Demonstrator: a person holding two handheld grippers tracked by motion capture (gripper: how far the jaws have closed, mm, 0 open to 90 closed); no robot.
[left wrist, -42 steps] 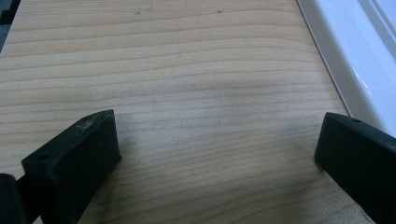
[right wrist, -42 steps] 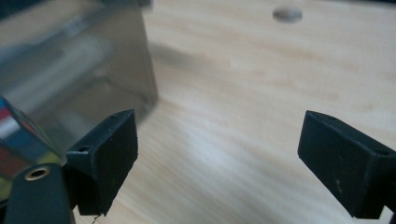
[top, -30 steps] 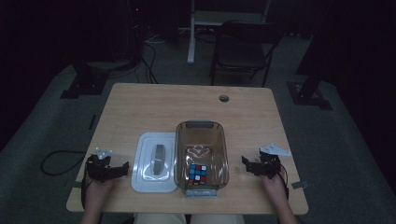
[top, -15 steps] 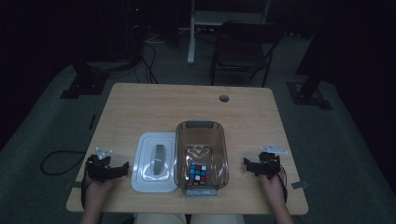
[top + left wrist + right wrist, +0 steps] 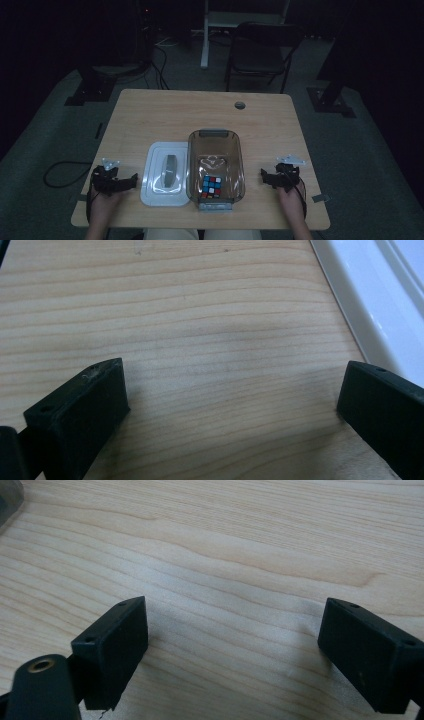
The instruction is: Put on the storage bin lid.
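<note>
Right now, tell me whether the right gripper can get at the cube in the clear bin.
Probably yes. The right gripper rests open beside the clear bin, whose top is open; the white lid lies alongside. The cube sits uncovered, though the bin wall means reaching from above.

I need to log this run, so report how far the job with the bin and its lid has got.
Looks done: the puzzle cube lies inside the clear bin. In hand: nothing; the left tool and right tool rest open on the table, apart from both. Probably left: the white lid lies beside the bin, not on it, so closing it seems to be what is left.
</note>
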